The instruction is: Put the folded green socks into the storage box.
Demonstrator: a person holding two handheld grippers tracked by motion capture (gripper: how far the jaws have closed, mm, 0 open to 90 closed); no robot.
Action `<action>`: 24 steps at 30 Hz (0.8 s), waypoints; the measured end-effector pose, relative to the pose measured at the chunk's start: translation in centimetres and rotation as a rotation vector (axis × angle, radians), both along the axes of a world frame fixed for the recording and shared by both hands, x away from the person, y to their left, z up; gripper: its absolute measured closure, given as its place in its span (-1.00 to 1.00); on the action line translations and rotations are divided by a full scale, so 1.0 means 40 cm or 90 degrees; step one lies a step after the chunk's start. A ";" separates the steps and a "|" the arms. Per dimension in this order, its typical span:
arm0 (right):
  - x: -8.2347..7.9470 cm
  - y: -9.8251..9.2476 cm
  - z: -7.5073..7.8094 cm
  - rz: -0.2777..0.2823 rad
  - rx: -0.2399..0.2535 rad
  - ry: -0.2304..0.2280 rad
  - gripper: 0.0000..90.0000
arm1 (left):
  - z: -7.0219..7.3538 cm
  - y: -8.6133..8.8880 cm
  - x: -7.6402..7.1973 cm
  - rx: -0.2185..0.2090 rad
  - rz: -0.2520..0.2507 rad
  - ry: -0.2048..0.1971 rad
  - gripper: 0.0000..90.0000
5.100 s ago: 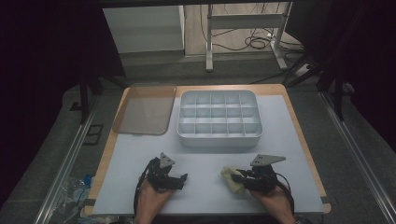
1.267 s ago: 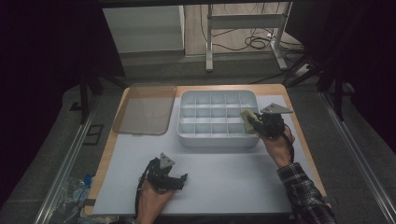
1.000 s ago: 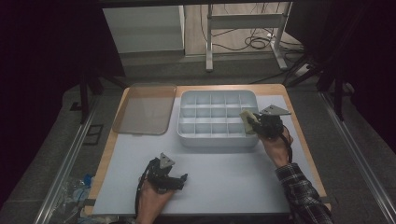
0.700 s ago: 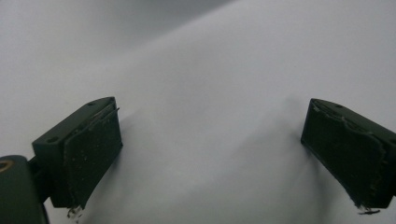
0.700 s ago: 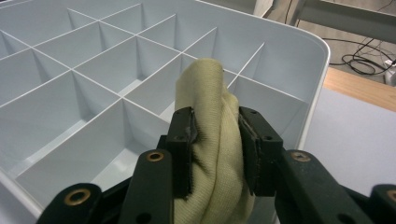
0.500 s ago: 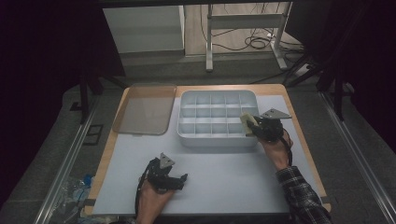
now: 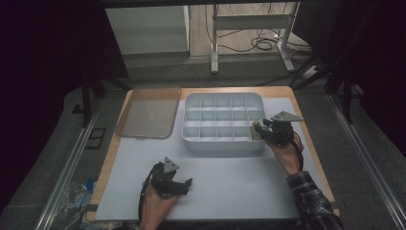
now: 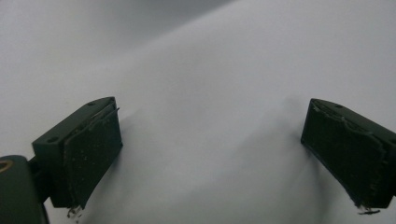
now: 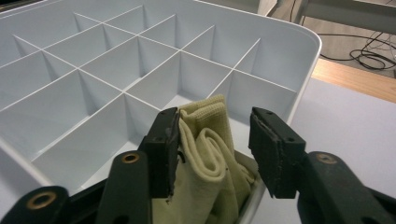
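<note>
A folded pale yellow cloth (image 9: 205, 158) lies in the front right corner compartment of the white divided tray (image 9: 299, 32). My right gripper (image 9: 215, 116) straddles it. Its jaws have just been opening: the left pad still touches the cloth, the right pad stands clear of it. In the high view the right gripper (image 7: 257, 130) sits at the tray's (image 7: 222, 143) right front corner with the cloth (image 7: 255, 136) under its tips. My left gripper (image 7: 184, 183) rests near the table's front edge, open wide over the bare white mat (image 8: 210, 56), with nothing between its jaws (image 8: 212, 109).
A translucent brownish lid (image 7: 146, 111) lies flat to the left of the tray. The tray's other compartments hold nothing. Wooden table edge (image 7: 313, 143) runs close to the right of my right hand. A metal stand and cables are on the floor beyond the table.
Five seconds ago the right gripper held the cloth near the table's front; it now sits at the tray's front right corner. Over the last second it hardly moved. The left gripper stayed put.
</note>
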State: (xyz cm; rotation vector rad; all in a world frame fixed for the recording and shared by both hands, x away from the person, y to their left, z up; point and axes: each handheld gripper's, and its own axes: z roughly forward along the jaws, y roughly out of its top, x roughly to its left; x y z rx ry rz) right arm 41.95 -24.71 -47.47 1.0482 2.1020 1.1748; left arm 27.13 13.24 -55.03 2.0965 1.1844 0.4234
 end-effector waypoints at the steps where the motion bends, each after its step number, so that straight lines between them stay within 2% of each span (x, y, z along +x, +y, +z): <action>1: 0.001 0.002 0.000 0.001 0.000 0.001 0.15 | 0.000 0.000 0.000 0.000 0.000 0.000 -0.90; 4: 0.007 0.010 -0.002 0.005 -0.006 0.004 0.16 | 0.000 0.000 0.000 0.000 0.000 0.000 -0.89; 6: 0.007 0.013 -0.005 0.008 -0.008 0.014 0.45 | 0.000 0.000 0.000 0.000 0.000 0.000 -0.90; 8: 0.002 0.014 -0.009 0.011 -0.012 0.017 0.63 | 0.000 0.000 0.000 0.000 0.000 0.000 -0.89; 11: -0.011 0.010 -0.012 0.015 -0.014 0.020 0.72 | 0.000 0.000 0.000 0.000 0.000 0.000 -0.89; 16: -0.033 -0.003 -0.015 0.019 -0.017 0.025 0.71 | 0.000 0.000 0.000 0.000 0.000 0.000 -0.90; 21: -0.033 -0.004 -0.010 0.016 -0.010 0.020 0.43 | 0.000 0.000 0.000 0.000 0.000 0.000 -0.89; 24: -0.031 -0.002 -0.004 0.022 -0.006 0.027 0.27 | 0.000 0.000 0.000 0.000 0.000 0.000 -0.89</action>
